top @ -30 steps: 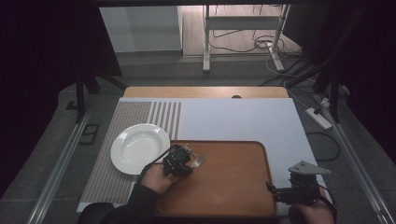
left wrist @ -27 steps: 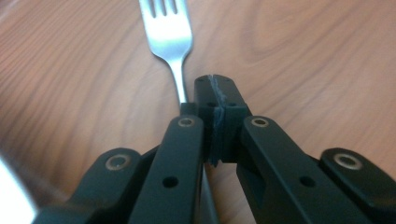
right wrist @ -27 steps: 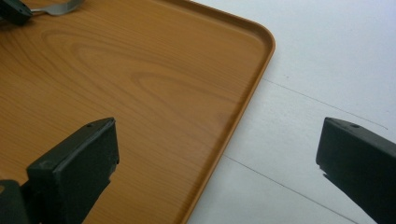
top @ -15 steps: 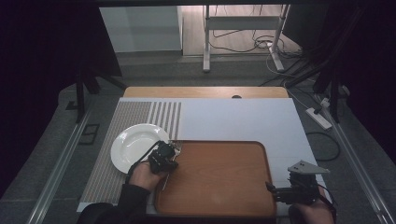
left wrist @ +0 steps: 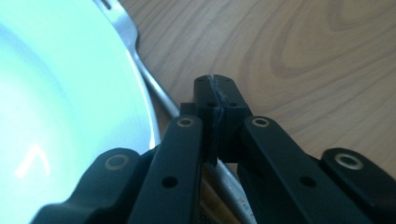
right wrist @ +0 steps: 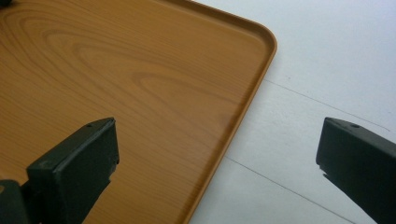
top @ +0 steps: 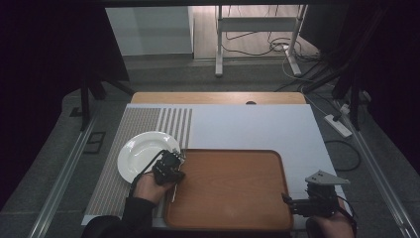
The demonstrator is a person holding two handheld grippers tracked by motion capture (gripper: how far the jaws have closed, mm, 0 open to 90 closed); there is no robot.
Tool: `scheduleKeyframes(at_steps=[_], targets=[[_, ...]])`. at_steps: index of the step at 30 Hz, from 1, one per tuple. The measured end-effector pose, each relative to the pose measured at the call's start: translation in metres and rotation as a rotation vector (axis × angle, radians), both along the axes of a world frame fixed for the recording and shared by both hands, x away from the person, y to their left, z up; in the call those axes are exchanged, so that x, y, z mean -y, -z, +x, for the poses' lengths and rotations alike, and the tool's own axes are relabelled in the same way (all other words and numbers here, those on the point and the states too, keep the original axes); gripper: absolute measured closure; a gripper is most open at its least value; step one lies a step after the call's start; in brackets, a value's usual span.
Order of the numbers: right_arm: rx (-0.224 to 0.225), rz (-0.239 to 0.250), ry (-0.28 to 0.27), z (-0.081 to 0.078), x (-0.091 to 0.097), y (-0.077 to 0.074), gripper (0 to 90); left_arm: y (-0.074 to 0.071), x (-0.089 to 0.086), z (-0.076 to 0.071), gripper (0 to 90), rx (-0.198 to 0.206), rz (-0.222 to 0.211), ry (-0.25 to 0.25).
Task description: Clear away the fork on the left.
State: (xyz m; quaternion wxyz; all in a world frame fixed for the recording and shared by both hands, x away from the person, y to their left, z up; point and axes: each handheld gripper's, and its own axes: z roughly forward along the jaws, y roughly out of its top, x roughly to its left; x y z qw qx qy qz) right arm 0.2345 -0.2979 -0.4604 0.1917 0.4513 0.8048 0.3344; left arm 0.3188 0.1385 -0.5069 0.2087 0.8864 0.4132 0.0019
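Observation:
A metal fork lies along the left edge of the wooden tray, against the rim of the white plate; in the high view its handle shows below the hand. My left gripper hovers just over the fork, between plate and tray. Its jaws have just eased by a hair and still stand together, with nothing between the tips; the fork runs under the left jaw. My right gripper rests at the tray's near right corner, open and holding nothing.
The tray and plate sit on a white mat with a striped grey band on its left. A wooden table edge shows behind. Cables and a power strip lie on the floor to the right.
My left hand has slid left from over the tray's far left corner to its left edge beside the plate. The right hand has stayed put.

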Motion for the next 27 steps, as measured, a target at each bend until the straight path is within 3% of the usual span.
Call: scheduleKeyframes(at_steps=[7,15,16,18,19,27], targets=[[0.0,-0.003,-0.003,0.0,0.0,0.0,0.0,-0.013,-0.006,-0.004,71.7,0.06,-0.084,0.009],[0.0,-0.003,-0.004,0.001,0.0,0.0,0.0,-0.02,-0.018,-0.007,34.8,0.133,-0.133,-0.013],[-0.001,-0.002,-0.003,0.001,0.0,0.0,0.0,-0.02,-0.02,-0.007,23.4,0.136,-0.14,-0.014],[-0.002,-0.003,-0.003,0.001,0.0,0.0,0.0,-0.02,-0.024,-0.008,20.2,0.137,-0.15,-0.02],[-0.001,-0.004,-0.002,0.0,-0.001,0.0,0.0,-0.02,-0.025,-0.008,12.5,0.137,-0.149,-0.015],[-0.004,-0.005,0.003,0.0,0.0,0.0,0.0,-0.019,-0.04,-0.014,4.0,0.119,-0.188,-0.011]])
